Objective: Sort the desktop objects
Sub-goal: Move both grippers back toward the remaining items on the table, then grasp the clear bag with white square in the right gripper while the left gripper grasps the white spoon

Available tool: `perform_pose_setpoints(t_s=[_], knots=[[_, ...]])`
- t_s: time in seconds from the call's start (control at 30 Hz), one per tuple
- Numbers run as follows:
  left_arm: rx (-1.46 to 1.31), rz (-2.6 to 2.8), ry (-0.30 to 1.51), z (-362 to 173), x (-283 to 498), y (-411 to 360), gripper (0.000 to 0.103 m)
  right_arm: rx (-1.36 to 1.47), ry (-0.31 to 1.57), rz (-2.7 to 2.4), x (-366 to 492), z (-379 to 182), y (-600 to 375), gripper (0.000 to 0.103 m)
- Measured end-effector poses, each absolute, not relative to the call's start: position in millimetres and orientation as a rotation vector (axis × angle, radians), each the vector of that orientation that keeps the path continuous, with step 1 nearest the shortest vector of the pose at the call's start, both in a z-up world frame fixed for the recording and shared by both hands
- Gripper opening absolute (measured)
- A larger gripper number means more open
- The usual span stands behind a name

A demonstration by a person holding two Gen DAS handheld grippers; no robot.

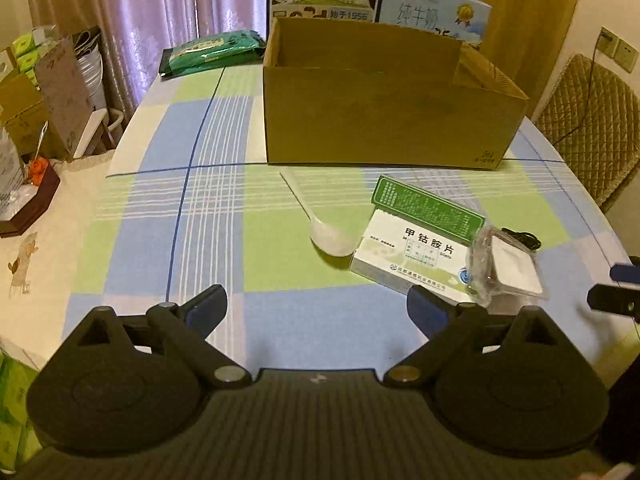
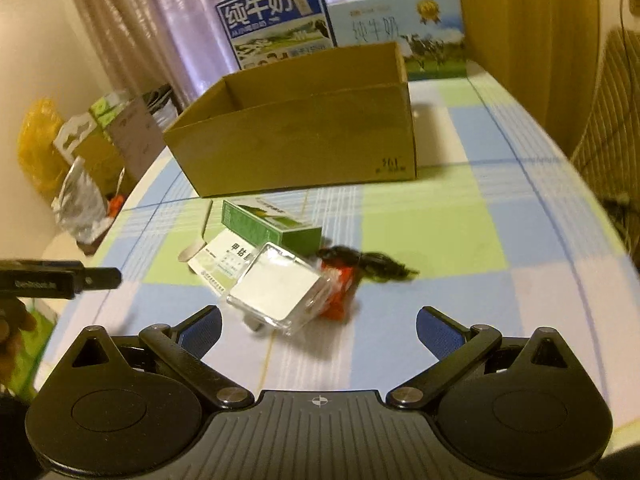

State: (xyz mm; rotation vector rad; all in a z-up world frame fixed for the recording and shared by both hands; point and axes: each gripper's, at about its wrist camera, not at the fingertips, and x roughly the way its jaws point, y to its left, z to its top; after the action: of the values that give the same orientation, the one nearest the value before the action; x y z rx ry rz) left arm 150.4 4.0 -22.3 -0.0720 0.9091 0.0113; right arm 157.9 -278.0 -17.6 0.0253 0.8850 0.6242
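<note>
Both claws are spread wide with nothing between the fingers, just hanging low over the counter (image 1: pixel 208 216) with its blue, green and white checked cloth. The left claw (image 1: pixel 316 304) looks toward the open cardboard box (image 1: pixel 384 120), which sits at 12 o'clock in its view and looks empty as far as the inside shows. The little pile of stuff to sort is at about 2 o'clock from the left claw: a white plastic spoon (image 1: pixel 324 232) lying just left of a white medicine box (image 1: pixel 416 256), a green medicine box (image 1: pixel 424 204) leaning across the top of the white one, and a clear plastic case (image 1: pixel 508 268) touching the white box's right end. From the right claw (image 2: pixel 320 320) the same pile sits at roughly 11 o'clock, very close, with the clear case nearest. Just right of it there's a small orange-red thing (image 2: pixel 338 292) and a black cord-like tangle (image 2: pixel 376 266), both too blurry to name properly. Two milk cartons (image 2: pixel 276 20) stand behind the cardboard box, and a green packet (image 1: pixel 212 50) lies at the counter's far left.
</note>
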Motion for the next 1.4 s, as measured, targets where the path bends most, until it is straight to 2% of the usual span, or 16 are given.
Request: perform_pose_setpoints(t_s=[0.7, 1.03, 1.2, 1.4], knots=[[-0.040, -0.046, 0.968, -71.6, 180.2, 14.5, 0.095, 0.143, 0.941, 0.472, 173.3, -59.2, -216.2, 0.100], [-0.025, -0.076, 0.985, -77.9, 188.9, 4.4, 0.095, 0.111, 0.963, 0.468, 188.4, -73.2, -205.7, 0.071], [-0.030, -0.088, 0.987, -79.5, 191.7, 1.4, 0.095, 0.042, 0.945, 0.497, 191.9, -70.4, -214.3, 0.066], [-0.043, -0.067, 0.971, -79.9, 196.8, 1.8, 0.093, -0.084, 0.875, 0.511, 196.1, -61.2, -218.9, 0.066]])
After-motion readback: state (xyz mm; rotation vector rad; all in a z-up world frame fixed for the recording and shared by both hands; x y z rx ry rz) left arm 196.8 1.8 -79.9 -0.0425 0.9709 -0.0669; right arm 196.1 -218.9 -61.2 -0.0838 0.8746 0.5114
